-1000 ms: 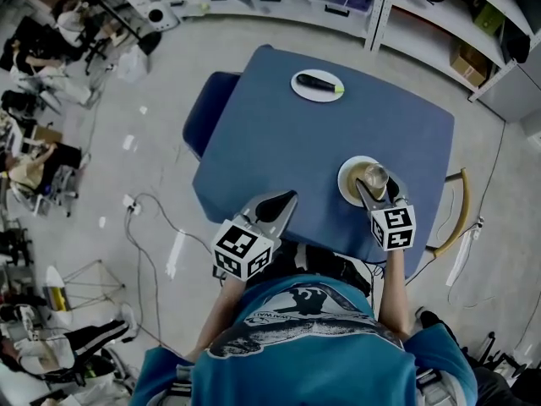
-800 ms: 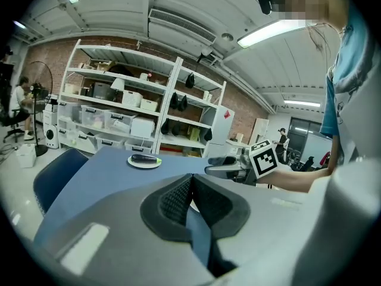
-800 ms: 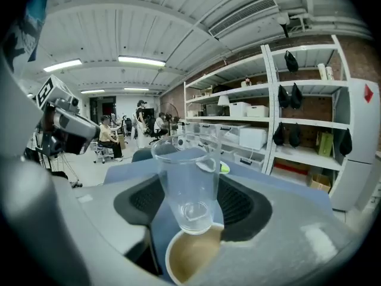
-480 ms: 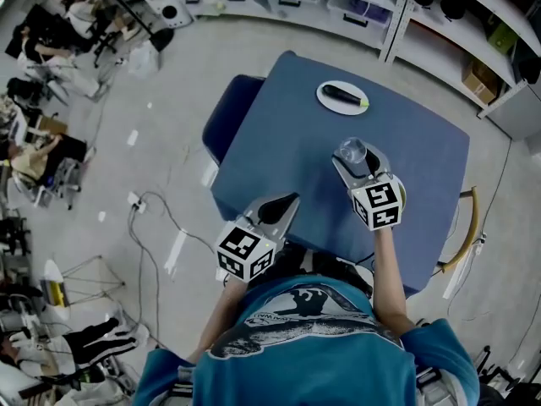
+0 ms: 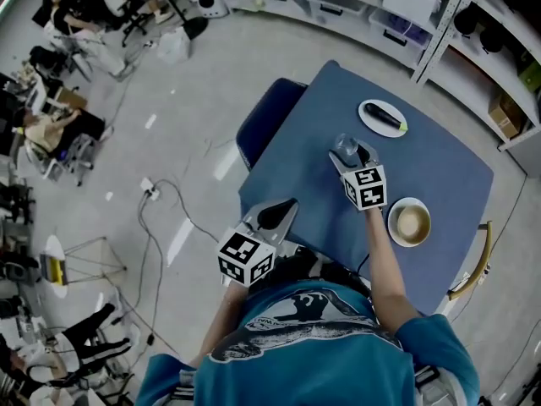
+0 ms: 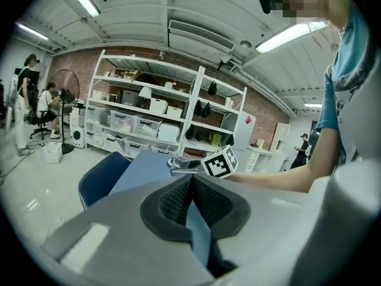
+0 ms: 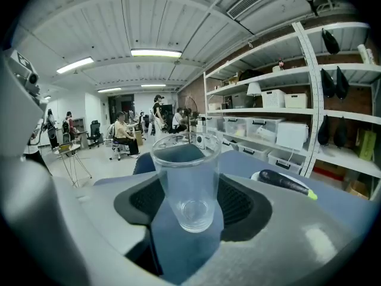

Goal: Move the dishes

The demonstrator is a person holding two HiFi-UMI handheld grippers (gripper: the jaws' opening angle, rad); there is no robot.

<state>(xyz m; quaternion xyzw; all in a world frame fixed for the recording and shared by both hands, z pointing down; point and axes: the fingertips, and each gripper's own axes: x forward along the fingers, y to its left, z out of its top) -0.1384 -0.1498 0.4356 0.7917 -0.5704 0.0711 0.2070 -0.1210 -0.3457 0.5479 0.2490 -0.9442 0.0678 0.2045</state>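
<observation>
A clear empty glass stands upright between the jaws of my right gripper, which is shut on it over the middle of the blue table. In the right gripper view the glass fills the gap between the black pads. The small round dish with a beige centre lies on the table to the right of my right arm. My left gripper is shut and holds nothing at the table's near left edge. Its closed jaws point towards the right gripper's marker cube.
A white plate bearing a dark long object with a green tip lies at the table's far side. A blue chair stands at the table's left side. Shelves with storage bins line the far wall. Cables run over the floor at left.
My right gripper has carried the glass off the small beige dish, leftwards and further across the table. The dish now lies bare to the right. My left gripper stays shut.
</observation>
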